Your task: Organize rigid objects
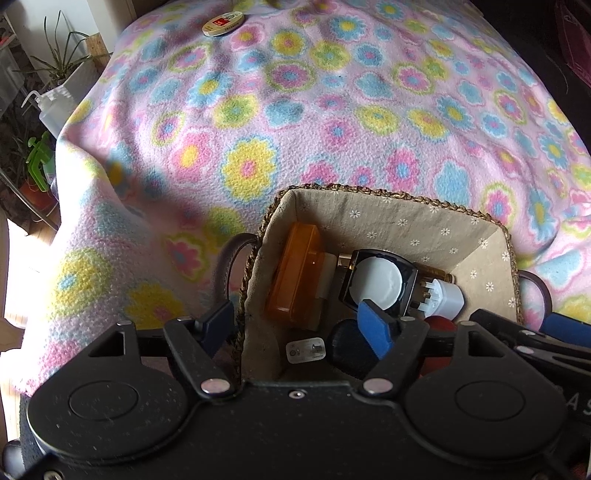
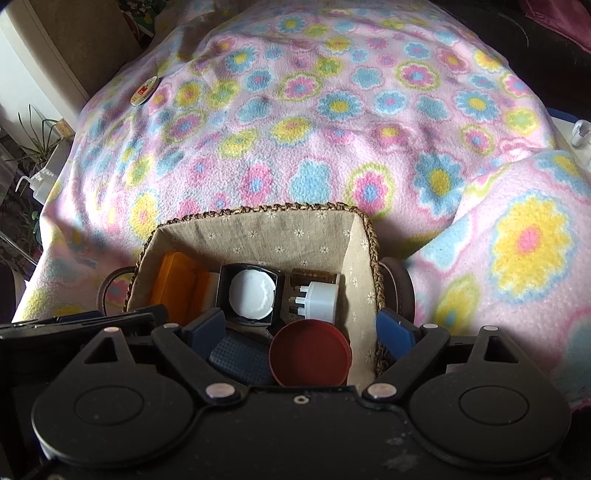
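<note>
A woven basket (image 1: 388,201) (image 2: 258,214) with a linen lining stands on the flowered blanket. In it lie an orange box (image 1: 295,273) (image 2: 177,288), a black compact with a white disc (image 1: 376,280) (image 2: 251,293), a white plug adapter (image 1: 447,295) (image 2: 321,301), a gold tube (image 2: 314,277), a dark gridded object (image 2: 240,354) and a red round lid (image 2: 310,354). My left gripper (image 1: 297,326) is open and straddles the basket's left wall, holding nothing. My right gripper (image 2: 302,332) is open and straddles the right wall. The red lid lies between its pads, untouched.
A round cream tin (image 1: 222,24) (image 2: 144,95) lies far off on the blanket (image 1: 332,129). Potted plants (image 1: 59,62) and a squeeze bottle (image 1: 51,107) stand beyond the blanket's left edge. A raised fold of blanket (image 2: 524,240) sits right of the basket.
</note>
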`<move>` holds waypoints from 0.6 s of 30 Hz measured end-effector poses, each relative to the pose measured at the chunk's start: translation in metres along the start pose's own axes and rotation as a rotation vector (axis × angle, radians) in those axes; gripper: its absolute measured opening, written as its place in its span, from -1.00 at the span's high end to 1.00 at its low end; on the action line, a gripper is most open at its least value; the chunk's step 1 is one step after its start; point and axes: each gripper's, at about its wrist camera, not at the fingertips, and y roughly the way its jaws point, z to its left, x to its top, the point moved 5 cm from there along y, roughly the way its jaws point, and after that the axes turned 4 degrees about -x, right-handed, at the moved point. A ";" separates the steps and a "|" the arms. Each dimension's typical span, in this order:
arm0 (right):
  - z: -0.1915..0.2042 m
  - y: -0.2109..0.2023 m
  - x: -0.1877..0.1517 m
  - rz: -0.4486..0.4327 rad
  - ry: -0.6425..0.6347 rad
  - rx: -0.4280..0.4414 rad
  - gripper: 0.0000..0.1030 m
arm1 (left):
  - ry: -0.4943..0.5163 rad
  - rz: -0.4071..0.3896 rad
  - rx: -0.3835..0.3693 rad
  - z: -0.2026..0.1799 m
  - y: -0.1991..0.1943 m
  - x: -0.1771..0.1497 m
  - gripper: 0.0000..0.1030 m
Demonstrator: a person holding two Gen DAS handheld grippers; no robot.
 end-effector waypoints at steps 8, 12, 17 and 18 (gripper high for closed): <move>-0.001 -0.007 0.004 -0.045 -0.002 0.012 -1.00 | -0.018 -0.016 -0.008 0.001 -0.003 0.000 -0.43; 0.000 -0.010 0.004 -0.065 -0.005 0.016 -1.00 | -0.024 -0.036 -0.001 0.001 -0.006 0.000 -0.47; 0.000 -0.012 0.004 -0.096 -0.004 -0.006 -1.00 | -0.004 -0.069 0.036 -0.001 -0.011 0.000 -0.53; 0.000 -0.012 0.003 -0.101 -0.002 -0.009 -1.00 | 0.004 -0.068 0.039 -0.003 -0.011 0.000 -0.54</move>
